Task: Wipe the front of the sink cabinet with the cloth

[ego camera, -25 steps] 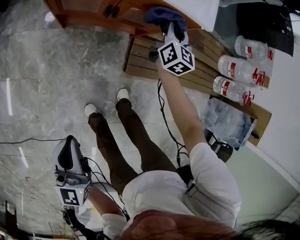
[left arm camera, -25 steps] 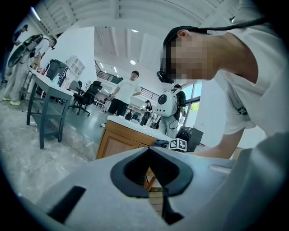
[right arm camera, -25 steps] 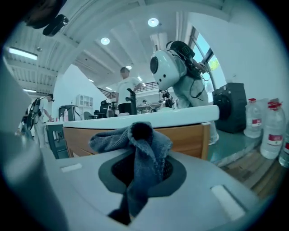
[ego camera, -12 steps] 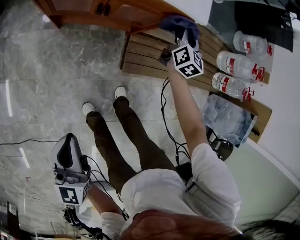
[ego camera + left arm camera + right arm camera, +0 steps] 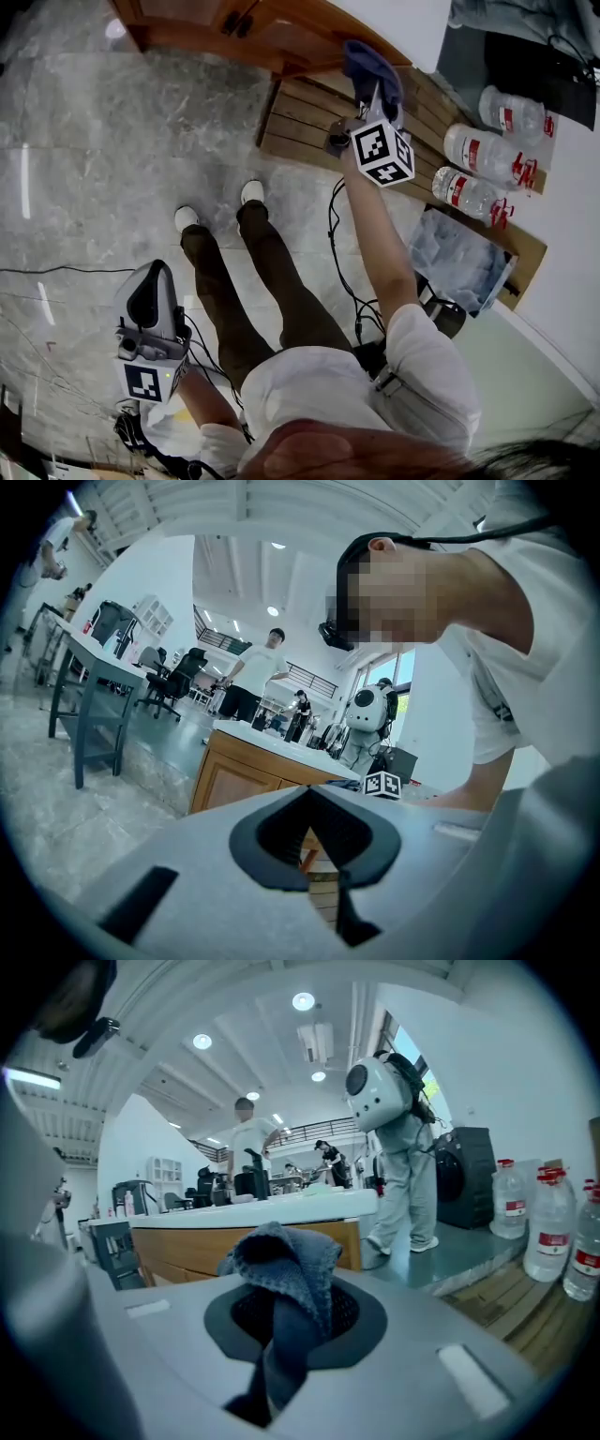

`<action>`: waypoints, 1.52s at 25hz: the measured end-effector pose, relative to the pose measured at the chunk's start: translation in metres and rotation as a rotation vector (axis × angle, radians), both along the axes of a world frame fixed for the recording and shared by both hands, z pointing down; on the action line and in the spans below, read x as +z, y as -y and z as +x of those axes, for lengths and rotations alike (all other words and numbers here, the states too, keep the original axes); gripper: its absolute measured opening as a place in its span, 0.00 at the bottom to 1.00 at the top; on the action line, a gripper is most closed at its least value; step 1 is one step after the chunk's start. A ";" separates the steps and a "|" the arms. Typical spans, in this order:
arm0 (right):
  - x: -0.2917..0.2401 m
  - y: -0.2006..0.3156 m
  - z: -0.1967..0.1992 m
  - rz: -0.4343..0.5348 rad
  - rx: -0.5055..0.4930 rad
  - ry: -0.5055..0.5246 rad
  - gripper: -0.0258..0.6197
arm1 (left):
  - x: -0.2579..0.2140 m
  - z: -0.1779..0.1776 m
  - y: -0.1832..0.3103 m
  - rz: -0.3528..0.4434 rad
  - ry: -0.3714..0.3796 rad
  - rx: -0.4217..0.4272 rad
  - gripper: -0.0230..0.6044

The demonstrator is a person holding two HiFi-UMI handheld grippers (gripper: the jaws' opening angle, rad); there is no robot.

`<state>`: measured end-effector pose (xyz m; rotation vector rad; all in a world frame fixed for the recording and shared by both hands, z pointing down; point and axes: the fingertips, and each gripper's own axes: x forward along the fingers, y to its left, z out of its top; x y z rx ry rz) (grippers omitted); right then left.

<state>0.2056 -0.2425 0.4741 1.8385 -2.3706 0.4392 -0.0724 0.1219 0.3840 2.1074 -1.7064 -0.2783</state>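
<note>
Reaching out ahead of the person, the right gripper (image 5: 373,94) has its jaws clamped on a dark blue cloth (image 5: 368,64). In the right gripper view the cloth (image 5: 286,1260) bunches up above the jaws and a strip of it runs down through the slot between them. From the head view the cloth sits at the right-hand corner of the wooden sink cabinet (image 5: 281,28), over the back edge of a slatted wooden pallet (image 5: 305,117). That view does not settle whether the cloth touches the wood. In the right gripper view the cabinet front (image 5: 206,1246) and its white countertop (image 5: 281,1208) stand beyond the cloth.

The left gripper (image 5: 150,286) hangs low at the person's left side, well apart from the cabinet, over the grey marble floor (image 5: 112,141). In its own view the left gripper (image 5: 323,878) has its jaws together with nothing between them. Only a thin slit shows, with a bit of the cabinet and the pallet slats through it.

Three large water bottles (image 5: 480,147) with red labels are at the right edge of the pallet. The person's white shoes (image 5: 186,217) are on the floor near the pallet's front edge, and black cables trail down beside the right arm.
</note>
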 end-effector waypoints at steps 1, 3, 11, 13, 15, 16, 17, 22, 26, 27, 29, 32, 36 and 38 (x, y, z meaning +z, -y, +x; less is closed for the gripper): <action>0.000 -0.007 -0.016 -0.004 -0.042 0.006 0.11 | 0.001 -0.001 0.000 -0.002 0.000 0.000 0.04; 0.008 -0.021 -0.055 -0.023 -0.134 0.024 0.11 | 0.003 -0.005 0.001 -0.003 0.012 -0.004 0.04; 0.056 -0.048 -0.221 -0.115 -0.387 0.117 0.11 | 0.014 -0.021 -0.012 -0.020 0.027 -0.026 0.04; 0.067 -0.051 -0.264 -0.127 -0.474 0.095 0.11 | 0.016 -0.026 -0.018 -0.024 0.027 -0.041 0.04; 0.075 -0.055 -0.304 -0.118 -0.561 0.053 0.11 | 0.018 -0.032 -0.025 -0.028 0.028 -0.054 0.04; 0.077 -0.055 -0.323 -0.112 -0.590 0.039 0.11 | 0.019 -0.036 -0.028 -0.030 0.029 -0.059 0.04; 0.079 -0.053 -0.340 -0.105 -0.611 0.030 0.11 | 0.021 -0.040 -0.031 -0.033 0.031 -0.065 0.04; 0.081 -0.034 -0.405 -0.065 -0.644 0.005 0.11 | 0.031 -0.055 -0.049 -0.053 0.027 -0.105 0.04; 0.079 -0.021 -0.439 -0.048 -0.645 -0.004 0.11 | 0.032 -0.064 -0.061 -0.061 0.023 -0.126 0.04; 0.080 -0.018 -0.446 -0.046 -0.649 -0.011 0.11 | 0.032 -0.066 -0.062 -0.058 0.020 -0.129 0.04; 0.083 -0.016 -0.460 -0.050 -0.656 -0.017 0.11 | 0.034 -0.071 -0.066 -0.062 0.022 -0.139 0.04; 0.090 -0.015 -0.480 -0.077 -0.661 -0.003 0.11 | 0.036 -0.078 -0.070 -0.067 0.018 -0.153 0.04; 0.101 -0.005 -0.494 -0.116 -0.624 0.016 0.11 | 0.036 -0.080 -0.071 -0.060 -0.001 -0.157 0.04; 0.101 0.004 -0.494 -0.117 -0.586 0.029 0.11 | 0.037 -0.082 -0.071 -0.065 0.002 -0.158 0.04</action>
